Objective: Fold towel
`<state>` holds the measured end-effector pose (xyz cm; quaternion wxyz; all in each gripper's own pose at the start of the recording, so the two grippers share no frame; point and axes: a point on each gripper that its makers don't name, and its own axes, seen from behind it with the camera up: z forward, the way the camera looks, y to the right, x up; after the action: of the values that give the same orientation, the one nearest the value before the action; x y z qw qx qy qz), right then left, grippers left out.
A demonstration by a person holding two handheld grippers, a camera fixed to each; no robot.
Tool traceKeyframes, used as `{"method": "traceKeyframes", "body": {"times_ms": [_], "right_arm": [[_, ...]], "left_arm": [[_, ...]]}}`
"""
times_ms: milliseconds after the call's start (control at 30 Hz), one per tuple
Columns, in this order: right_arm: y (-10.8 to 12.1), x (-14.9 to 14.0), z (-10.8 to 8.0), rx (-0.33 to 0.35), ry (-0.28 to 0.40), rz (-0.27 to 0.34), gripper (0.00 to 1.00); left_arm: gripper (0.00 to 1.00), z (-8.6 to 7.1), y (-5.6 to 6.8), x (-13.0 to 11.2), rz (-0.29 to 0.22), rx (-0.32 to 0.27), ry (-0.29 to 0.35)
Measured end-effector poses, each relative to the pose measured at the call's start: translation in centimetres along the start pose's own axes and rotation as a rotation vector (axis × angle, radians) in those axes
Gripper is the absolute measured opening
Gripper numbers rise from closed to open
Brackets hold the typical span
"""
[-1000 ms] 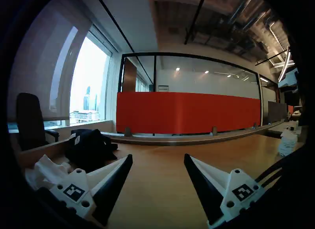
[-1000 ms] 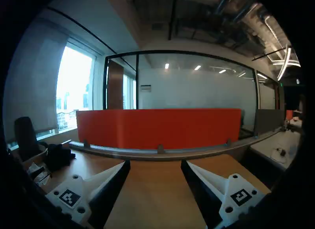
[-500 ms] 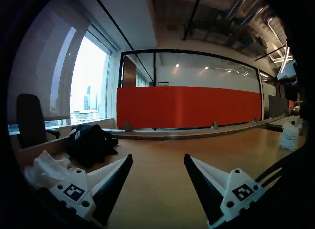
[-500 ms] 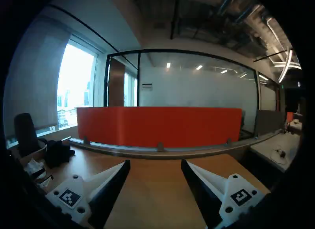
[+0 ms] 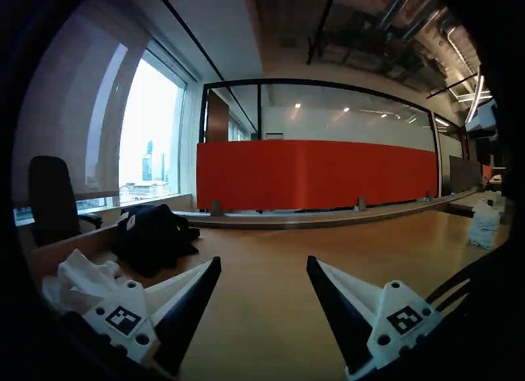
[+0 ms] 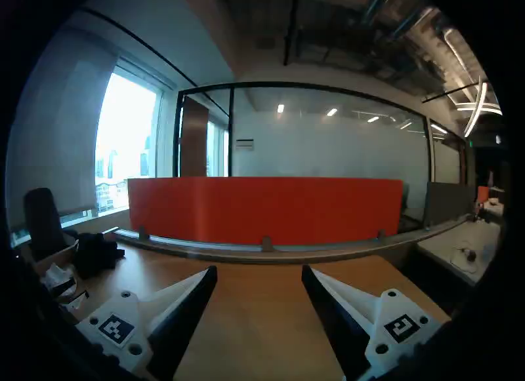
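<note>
One wooden table (image 5: 275, 328) runs from the near edge to the far side of the room in both gripper views. A red partition (image 5: 315, 174) stands along its far edge, with a glass wall behind it. A window (image 5: 147, 145) is on the left wall. A dark chair (image 5: 49, 197) stands at the left, beside the table.

Items on the table, left gripper view:
- Black bundle (image 5: 154, 237): lies far left, beyond the left finger (image 5: 187, 302) and apart from it.
- White cloth (image 5: 79, 279): crumpled, at the near left, just beside the outer side of that finger. Contact cannot be determined. Whether it is a towel cannot be determined.
- Towel stack (image 5: 484, 225): folded, white, at the far right edge of the table, well apart from the gripper and to the right of its right finger.

Right gripper view: the black bundle and the white cloth lie at the left, well apart from the fingers. A pale desk (image 6: 459, 246) stands at the right, past the table end.

Left gripper (image 5: 262, 258): fingers spread wide, bare table showing between them, nothing held. It points toward the partition, low over the table.

Right gripper (image 6: 258, 268): fingers spread wide, bare table showing between them, nothing held. It also points toward the partition.

No towel lies between the fingers of either gripper.
</note>
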<state>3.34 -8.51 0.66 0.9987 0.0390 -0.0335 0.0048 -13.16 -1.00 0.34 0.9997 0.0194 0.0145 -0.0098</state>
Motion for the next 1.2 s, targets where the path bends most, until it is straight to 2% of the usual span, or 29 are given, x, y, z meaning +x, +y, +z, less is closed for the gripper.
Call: {"method": "traceKeyframes", "body": {"times_ms": [200, 567, 833, 1200], "right_arm": [[0.5, 0.4, 0.0, 0.0, 0.02, -0.015, 1.0], [2.8, 1.2, 0.2, -0.041, 0.07, -0.069, 1.0], [3.8, -1.6, 0.3, -0.03, 0.066, -0.074, 1.0], [6.1, -5.2, 0.9, -0.069, 0.075, -0.049, 1.0]], "left_arm": [[0.97, 0.1, 0.0, -0.1, 0.001, 0.001, 0.001], [0.97, 0.1, 0.0, -0.3, 0.001, 0.001, 0.001], [0.97, 0.1, 0.0, -0.3, 0.001, 0.001, 0.001], [0.97, 0.1, 0.1, -0.3, 0.001, 0.001, 0.001]]}}
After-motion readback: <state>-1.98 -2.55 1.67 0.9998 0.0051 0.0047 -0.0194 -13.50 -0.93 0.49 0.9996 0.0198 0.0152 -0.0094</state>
